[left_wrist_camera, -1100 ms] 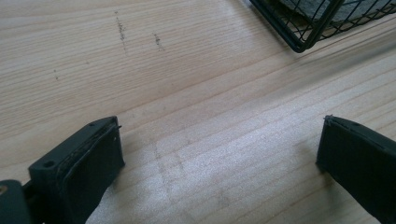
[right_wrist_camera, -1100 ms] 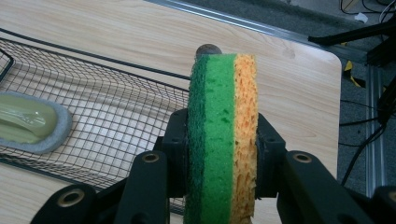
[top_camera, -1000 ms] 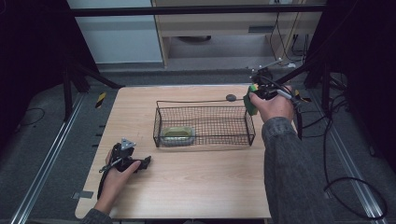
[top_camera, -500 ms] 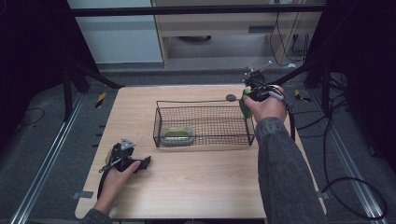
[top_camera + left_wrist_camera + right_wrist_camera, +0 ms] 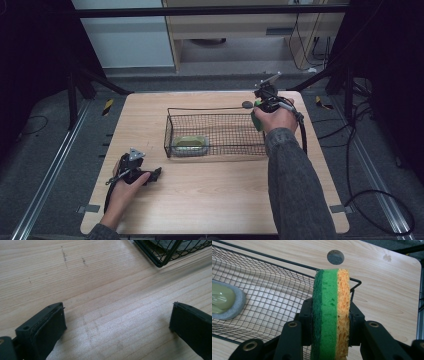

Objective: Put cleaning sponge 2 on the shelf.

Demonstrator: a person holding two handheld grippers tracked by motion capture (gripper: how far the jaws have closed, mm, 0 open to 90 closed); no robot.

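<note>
Clamping a porous green-and-orange sponge (image 5: 331, 312) edgewise, right tongs (image 5: 331, 325) overhang the wire-mesh basket (image 5: 274, 297) — left tongs (image 5: 117, 325) gape.

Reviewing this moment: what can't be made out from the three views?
- Sponge: in the right gripper view its lower end is cut off by the bottom edge; in the high view the person's hand covers most of it.
- Pale green item in the wire basket: small and blurred in the high view, cut by the left edge in the right gripper view.
- Dark round spot on the table: too small to tell what it is.
</note>
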